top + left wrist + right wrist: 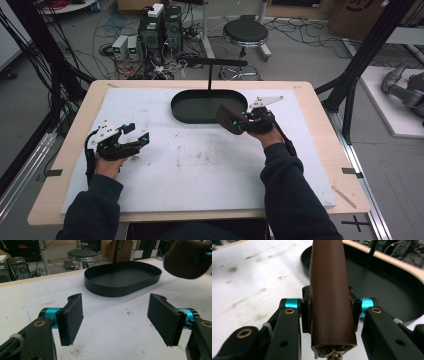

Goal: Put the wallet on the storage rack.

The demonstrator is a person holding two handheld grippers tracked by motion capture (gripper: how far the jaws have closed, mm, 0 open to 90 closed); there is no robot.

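A brown, leather-like case is clamped between the pads of my right gripper. It hangs just above the near right rim of the black oval tray. In the right gripper view the case runs long and rounded away from the camera, with both pads of that gripper pressing on its sides and the tray behind it. My left gripper rests low over the white mat at the left, open with nothing between its fingers. Its own view shows that gripper with jaws wide apart, the tray ahead and the case at the upper right.
A thin black post with a crossbar rises at the tray's far side. The white mat covers most of the wooden table. Beyond the table stand a round stool, computer boxes and loose cables on the floor.
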